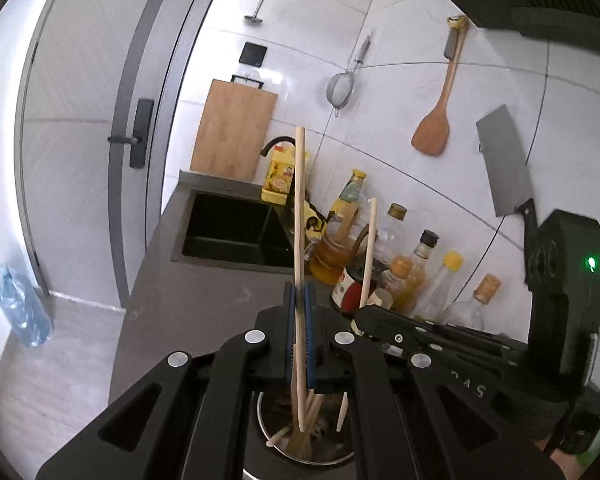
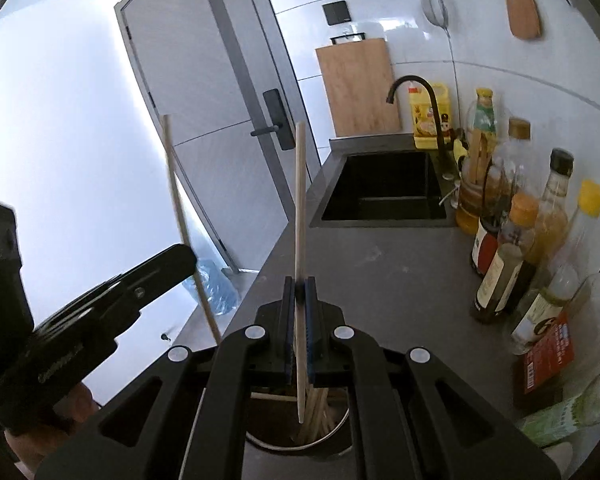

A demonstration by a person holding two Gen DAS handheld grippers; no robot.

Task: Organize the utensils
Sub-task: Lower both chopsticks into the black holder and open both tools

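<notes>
Grey desk (image 2: pixel 380 264): bare middle strip, sink (image 2: pixel 384 192) at far end, bottles (image 2: pixel 512 248) along wall edge. Near edge: metal holder (image 1: pixel 300 436) with chopsticks. Left tongs (image 1: pixel 299 300) pinching chopstick (image 1: pixel 299 200); right tongs (image 2: pixel 299 296) pinching second chopstick (image 2: pixel 300 208). Cleaver (image 1: pixel 504 164) only in left view.

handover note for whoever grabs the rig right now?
Left tool: shut on one chopstick, held upright.
Right tool: shut on a second chopstick, also upright.
Both sit over the round metal holder on the grey counter, which already has several chopsticks in it.
Done: both sticks gripped, above the holder.
Left: probably place or sort these two. Watch the bottles on the right.
</notes>
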